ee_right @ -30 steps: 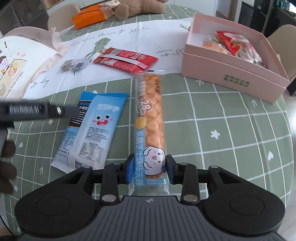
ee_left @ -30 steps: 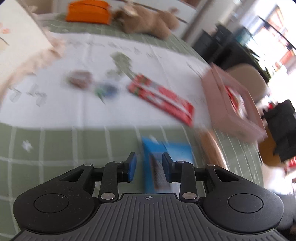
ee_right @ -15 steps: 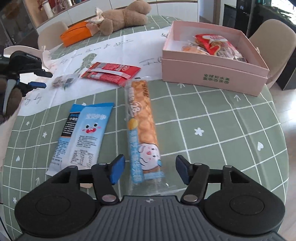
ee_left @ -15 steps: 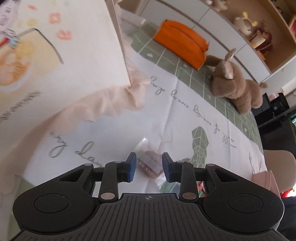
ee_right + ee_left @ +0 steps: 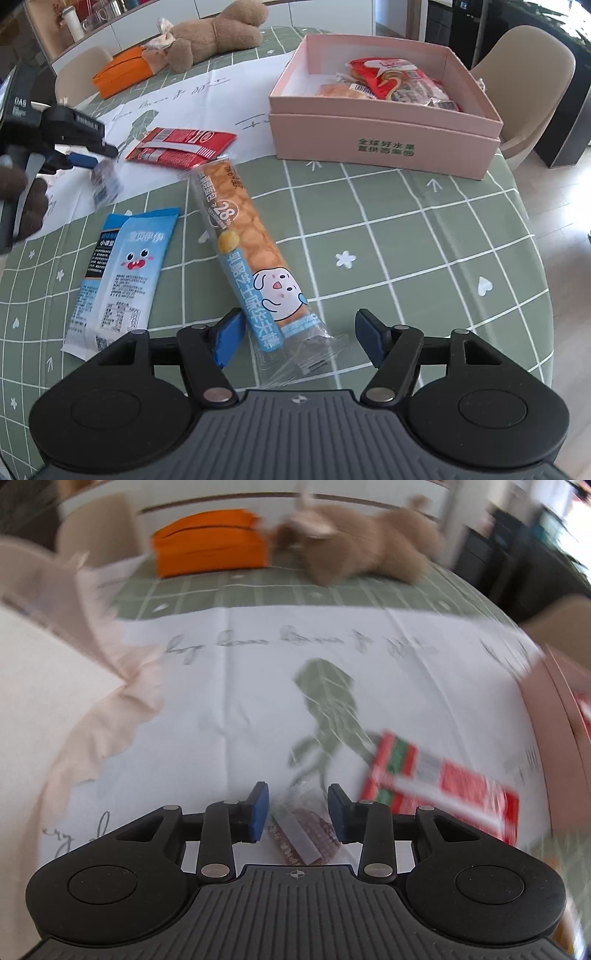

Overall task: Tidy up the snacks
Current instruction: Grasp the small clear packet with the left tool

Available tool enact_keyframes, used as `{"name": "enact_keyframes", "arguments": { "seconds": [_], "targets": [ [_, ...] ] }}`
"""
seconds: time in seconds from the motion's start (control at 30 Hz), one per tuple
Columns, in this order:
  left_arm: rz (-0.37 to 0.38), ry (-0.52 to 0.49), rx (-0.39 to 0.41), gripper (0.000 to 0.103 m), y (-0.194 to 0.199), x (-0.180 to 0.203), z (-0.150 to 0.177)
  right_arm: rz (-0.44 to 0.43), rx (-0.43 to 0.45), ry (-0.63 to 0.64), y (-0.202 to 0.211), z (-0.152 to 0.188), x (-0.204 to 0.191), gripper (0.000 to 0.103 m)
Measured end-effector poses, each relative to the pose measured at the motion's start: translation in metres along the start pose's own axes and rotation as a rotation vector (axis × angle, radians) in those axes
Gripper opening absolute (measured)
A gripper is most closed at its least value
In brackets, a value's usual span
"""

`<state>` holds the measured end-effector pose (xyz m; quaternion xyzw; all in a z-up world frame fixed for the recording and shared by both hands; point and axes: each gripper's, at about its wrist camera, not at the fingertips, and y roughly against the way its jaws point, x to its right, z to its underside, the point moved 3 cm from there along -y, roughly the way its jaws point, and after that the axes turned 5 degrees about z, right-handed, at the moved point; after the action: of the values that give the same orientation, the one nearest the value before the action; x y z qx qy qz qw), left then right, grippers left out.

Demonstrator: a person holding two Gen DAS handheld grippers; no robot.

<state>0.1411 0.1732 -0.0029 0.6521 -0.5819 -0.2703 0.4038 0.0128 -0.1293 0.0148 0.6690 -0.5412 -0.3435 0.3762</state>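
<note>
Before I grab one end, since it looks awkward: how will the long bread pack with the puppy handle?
The long bread pack will probably sag, being long and soft. Its clear crinkled end between the open right gripper fingers looks slippery. It is likely light, puffy bread in film.

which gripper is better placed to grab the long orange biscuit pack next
Right. The right gripper is open with the long orange biscuit pack lying between its fingers. The left gripper sits around a small clear-wrapped brown snack on the white cloth.
</note>
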Motion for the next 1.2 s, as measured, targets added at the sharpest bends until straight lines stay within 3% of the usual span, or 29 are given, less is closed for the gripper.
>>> {"name": "enact_keyframes", "arguments": {
  "seconds": [0.1, 0.27, 0.5, 0.73, 0.93, 1.2],
  "targets": [
    [-0.032, -0.044, -0.003, 0.041, 0.011, -0.006, 0.012, 0.006, 0.010, 0.012, 0.000, 0.000, 0.002, 0.069],
    [-0.010, 0.157, 0.028, 0.037, 0.038, -0.044, 0.013, -0.007, -0.003, -0.026, -0.005, 0.001, 0.009, 0.069],
    [0.022, 0.313, -0.008, 0.037, 0.046, -0.046, 0.029, 0.002, 0.005, -0.020, -0.001, 0.002, 0.006, 0.070],
    [0.013, 0.211, -0.035, 0.048, 0.024, -0.018, 0.028, 0.030, 0.001, -0.020, 0.002, 0.002, 0.008, 0.072],
    [-0.071, -0.008, -0.007, 0.052, 0.016, 0.004, 0.028, 0.057, 0.004, 0.039, 0.004, 0.000, -0.002, 0.072],
    [0.006, -0.035, 0.022, 0.044, 0.035, -0.003, 0.054, 0.052, 0.017, 0.050, 0.000, -0.007, -0.012, 0.074]
  ]
}}
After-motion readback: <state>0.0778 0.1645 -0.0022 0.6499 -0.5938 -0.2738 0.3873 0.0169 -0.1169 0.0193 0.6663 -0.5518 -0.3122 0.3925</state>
